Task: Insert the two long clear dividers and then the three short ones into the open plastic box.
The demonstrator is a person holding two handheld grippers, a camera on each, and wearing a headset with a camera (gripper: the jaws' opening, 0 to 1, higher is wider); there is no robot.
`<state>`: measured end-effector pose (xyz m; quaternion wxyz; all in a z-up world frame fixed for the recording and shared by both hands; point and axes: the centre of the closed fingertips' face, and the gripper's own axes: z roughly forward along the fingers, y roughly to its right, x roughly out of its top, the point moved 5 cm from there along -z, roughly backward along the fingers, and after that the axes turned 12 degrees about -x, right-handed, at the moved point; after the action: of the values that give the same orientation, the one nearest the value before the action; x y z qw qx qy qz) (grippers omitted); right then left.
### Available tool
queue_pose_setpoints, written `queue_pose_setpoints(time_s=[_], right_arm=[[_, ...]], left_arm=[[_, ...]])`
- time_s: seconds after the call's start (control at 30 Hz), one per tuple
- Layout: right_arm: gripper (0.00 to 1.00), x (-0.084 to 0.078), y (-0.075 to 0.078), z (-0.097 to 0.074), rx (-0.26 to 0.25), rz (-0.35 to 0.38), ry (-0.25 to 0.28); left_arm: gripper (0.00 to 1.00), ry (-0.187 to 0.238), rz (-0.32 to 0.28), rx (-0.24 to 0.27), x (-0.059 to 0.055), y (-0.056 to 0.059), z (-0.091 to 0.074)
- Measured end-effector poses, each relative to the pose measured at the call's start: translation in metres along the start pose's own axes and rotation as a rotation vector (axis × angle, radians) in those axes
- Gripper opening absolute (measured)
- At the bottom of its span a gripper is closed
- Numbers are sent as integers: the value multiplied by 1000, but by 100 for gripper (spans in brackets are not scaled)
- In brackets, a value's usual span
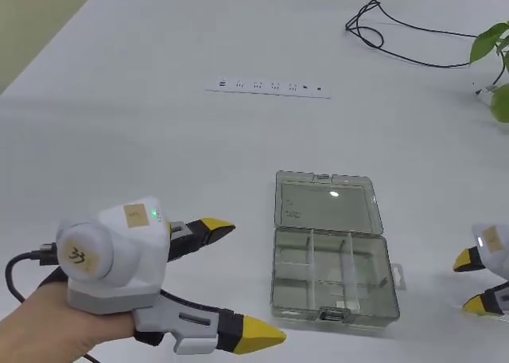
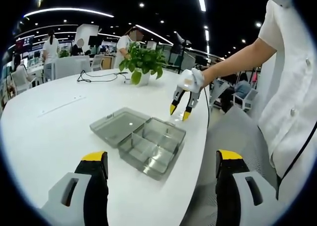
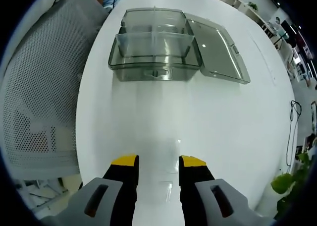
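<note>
My left tool (image 1: 246, 282) wide open, empty; right tool (image 1: 466, 282) slightly open, empty; plastic box (image 1: 280, 287) between them holds clear dividers (image 1: 347, 266).

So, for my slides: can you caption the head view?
Open plastic box, dividers inside, on white table between open left gripper and open right gripper.

We record a white table (image 1: 159, 140). The box (image 1: 334, 309) is smoky grey and see-through, and its lid (image 1: 326, 204) matches. The dividers (image 1: 347, 271) are clear. The left gripper (image 1: 250, 282) and right gripper (image 1: 464, 282) have black jaws with yellow tips. The left gripper's body is white over grey, with a green light (image 1: 154, 215). The cable (image 1: 398, 56) is black. The strip (image 1: 270, 87) is white with dark sockets. The plant (image 2: 143, 62) is green, in a white pot (image 2: 143, 80). The chair (image 3: 44, 87) is grey mesh, dotted with holes. The shirt (image 2: 292, 87) is white.
</note>
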<state>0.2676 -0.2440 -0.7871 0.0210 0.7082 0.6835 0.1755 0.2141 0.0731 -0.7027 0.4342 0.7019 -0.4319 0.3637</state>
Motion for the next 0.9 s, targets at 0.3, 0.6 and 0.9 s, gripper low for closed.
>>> queue_pose_setpoints(time_s=[0.3,0.6,0.9], right_arm=[[32,34,0,-37,-92,22,79],[32,79,-7,-77,-168,8,145],[32,123,-16,-107,-216,-9,204]], left_arm=[[85,10,-26,27,16,-2,7],[72,166,-194,-16,48,5,24],[62,213,-331,-84,63,25,51]])
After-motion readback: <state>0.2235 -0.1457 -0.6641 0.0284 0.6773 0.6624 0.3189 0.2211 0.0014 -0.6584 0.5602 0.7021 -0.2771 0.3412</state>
